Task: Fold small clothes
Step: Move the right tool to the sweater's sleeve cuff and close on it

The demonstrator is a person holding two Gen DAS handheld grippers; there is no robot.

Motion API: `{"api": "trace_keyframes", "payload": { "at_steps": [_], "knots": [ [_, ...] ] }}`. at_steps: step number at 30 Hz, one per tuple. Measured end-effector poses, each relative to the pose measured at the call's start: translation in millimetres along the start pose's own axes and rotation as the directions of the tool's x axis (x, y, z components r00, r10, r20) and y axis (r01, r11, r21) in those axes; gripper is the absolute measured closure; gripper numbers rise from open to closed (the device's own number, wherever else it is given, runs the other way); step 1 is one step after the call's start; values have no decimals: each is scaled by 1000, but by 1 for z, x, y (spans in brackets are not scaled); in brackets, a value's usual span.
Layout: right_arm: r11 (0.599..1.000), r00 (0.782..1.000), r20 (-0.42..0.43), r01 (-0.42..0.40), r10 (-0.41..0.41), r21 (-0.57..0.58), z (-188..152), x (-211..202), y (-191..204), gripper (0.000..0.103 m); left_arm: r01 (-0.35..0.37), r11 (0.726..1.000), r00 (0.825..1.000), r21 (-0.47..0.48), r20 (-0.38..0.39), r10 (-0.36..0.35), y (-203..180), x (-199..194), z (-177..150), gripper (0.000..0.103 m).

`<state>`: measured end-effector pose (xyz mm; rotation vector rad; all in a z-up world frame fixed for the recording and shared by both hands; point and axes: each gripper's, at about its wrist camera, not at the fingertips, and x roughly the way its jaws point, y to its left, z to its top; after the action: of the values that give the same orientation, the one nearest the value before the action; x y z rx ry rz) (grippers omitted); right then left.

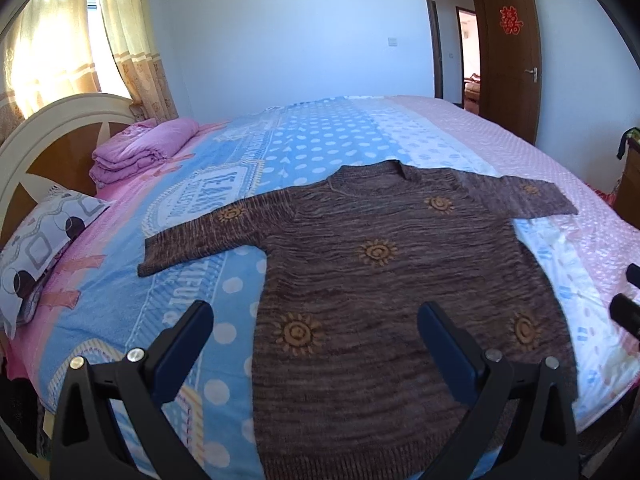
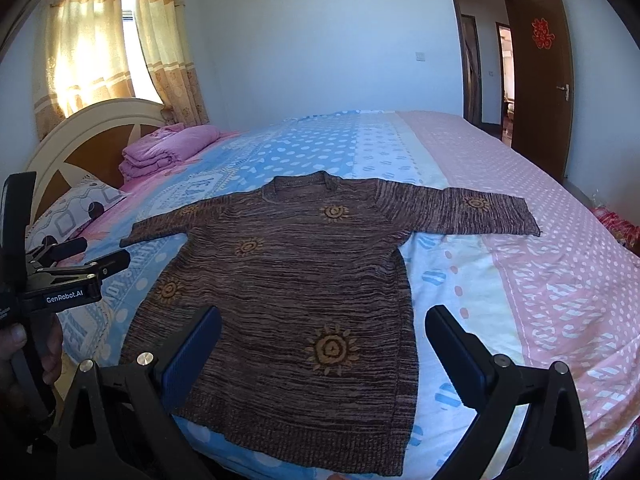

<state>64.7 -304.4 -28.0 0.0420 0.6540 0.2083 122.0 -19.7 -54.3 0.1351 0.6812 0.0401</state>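
While the bed (image 2: 520,184) carries the brown sweater (image 2: 288,280) spread flat, sleeves out, nothing is folded yet. Its loose knit could drag or bunch if one side lifts unevenly. Both the left gripper (image 1: 316,334) and right gripper (image 2: 324,340) hover above the hem, jaws wide apart, empty.

In front of me is the bed (image 1: 500,148), covered by a sheet in pink, blue and white bands with dots. The brown sweater (image 1: 360,280) lies flat on it, sleeves spread to both sides, neck away from me. By the headboard (image 1: 52,128) sit a folded pink blanket (image 1: 140,152) and a patterned pillow (image 1: 44,248).
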Motion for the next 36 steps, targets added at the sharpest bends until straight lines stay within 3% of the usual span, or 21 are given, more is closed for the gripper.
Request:
{"api": "trace_keyframes", "payload": {
  "at_steps": [12, 21, 36],
  "knots": [
    [987, 991, -90, 114, -104, 114, 35, 75, -100, 1, -81, 997, 997, 7, 0, 81, -11, 86, 36, 0],
    [954, 966, -171, 226, -193, 198, 61, 136, -184, 2, -128, 991, 991, 29, -42, 130, -23, 154, 55, 0],
    [862, 912, -262, 390, -315, 324, 99, 205, -318, 36, -183, 983, 976, -3, -118, 182, -8, 228, 78, 0]
  ]
}}
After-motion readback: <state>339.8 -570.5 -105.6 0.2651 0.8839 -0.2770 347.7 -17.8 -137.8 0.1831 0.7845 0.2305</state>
